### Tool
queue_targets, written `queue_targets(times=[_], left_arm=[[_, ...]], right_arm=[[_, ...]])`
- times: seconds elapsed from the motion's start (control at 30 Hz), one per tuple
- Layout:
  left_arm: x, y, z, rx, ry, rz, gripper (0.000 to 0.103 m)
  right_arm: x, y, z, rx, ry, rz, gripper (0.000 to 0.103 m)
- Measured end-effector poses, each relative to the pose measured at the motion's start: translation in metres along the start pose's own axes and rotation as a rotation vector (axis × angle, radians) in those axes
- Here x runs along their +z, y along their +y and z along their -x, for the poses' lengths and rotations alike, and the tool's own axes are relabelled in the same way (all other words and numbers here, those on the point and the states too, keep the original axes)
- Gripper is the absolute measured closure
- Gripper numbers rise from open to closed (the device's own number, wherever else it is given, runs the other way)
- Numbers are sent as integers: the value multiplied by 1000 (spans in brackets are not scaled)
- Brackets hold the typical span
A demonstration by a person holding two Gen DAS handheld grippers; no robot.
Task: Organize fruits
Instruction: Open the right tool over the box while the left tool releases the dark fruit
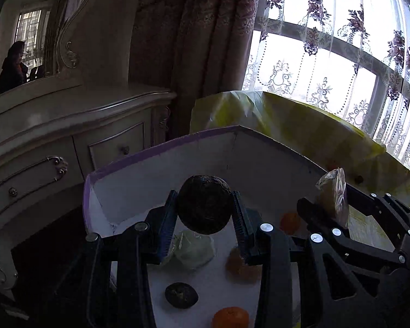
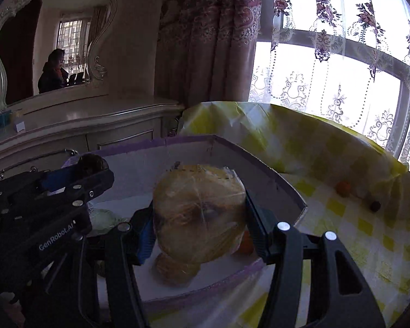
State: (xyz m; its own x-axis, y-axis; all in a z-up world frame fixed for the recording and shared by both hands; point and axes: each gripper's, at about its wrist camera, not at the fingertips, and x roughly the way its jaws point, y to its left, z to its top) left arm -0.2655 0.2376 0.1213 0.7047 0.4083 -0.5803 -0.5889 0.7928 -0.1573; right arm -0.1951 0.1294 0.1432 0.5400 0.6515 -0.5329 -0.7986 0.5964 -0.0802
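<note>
Your left gripper (image 1: 205, 213) clamps a dark fruit (image 1: 204, 203), right gripper (image 2: 199, 218) grips a wrapped fruit (image 2: 199, 210), both over the box (image 1: 139, 155). Several fruits already in box; two left outside on cloth (image 2: 341, 218).

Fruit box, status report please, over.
Left tool shut on dark fruit. Right tool shut on wrapped fruit. Both above box. Nothing in the way.

Tangerine (image 1: 230, 317) cut by bottom edge; wrapped yellow fruit (image 2: 199, 213) blurred.
</note>
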Motion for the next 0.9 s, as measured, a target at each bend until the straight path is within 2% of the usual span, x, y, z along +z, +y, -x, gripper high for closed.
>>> queue_targets(times=[0.07, 0.13, 0.2, 0.37, 0.43, 0.47, 0.5, 0.53, 0.6, 0.63, 0.67, 0.7, 0.77, 0.87, 0.9], left_arm=[[5, 11, -22, -34, 122, 5, 67], [5, 20, -41, -43, 231, 14, 67], [3, 26, -47, -50, 260, 9, 67], [4, 25, -49, -45, 286, -16, 67], [6, 28, -49, -55, 286, -4, 64], [7, 29, -49, -64, 286, 3, 59], [9, 30, -49, -82, 284, 14, 50], [10, 31, -48, -109, 276, 27, 46], [12, 28, -42, -149, 249, 40, 26], [12, 25, -39, -149, 225, 33, 22], [14, 20, -34, -118, 197, 22, 9], [15, 17, -29, -84, 159, 18, 5], [16, 13, -22, -55, 109, 0, 5], [17, 12, -24, -28, 119, 13, 5], [17, 13, -23, -25, 121, 26, 5]], right_arm=[[6, 6, -25, 32, 140, 34, 45], [7, 13, -44, 40, 233, 67, 45], [8, 19, -58, 30, 307, 93, 45], [4, 26, -75, 32, 395, 101, 44], [4, 25, -77, 28, 392, 95, 41], [4, 25, -77, 28, 390, 89, 29], [6, 24, -75, 25, 379, 87, 16], [7, 24, -72, 17, 359, 85, 12], [6, 23, -65, 10, 329, 75, 11], [5, 21, -61, 14, 315, 62, 11], [4, 17, -58, 22, 295, 45, 11], [3, 14, -54, 30, 272, 27, 11], [-2, 4, -48, 46, 225, -9, 11], [-8, -14, -39, 69, 170, -76, 10], [-10, -19, -37, 84, 157, -97, 7]])
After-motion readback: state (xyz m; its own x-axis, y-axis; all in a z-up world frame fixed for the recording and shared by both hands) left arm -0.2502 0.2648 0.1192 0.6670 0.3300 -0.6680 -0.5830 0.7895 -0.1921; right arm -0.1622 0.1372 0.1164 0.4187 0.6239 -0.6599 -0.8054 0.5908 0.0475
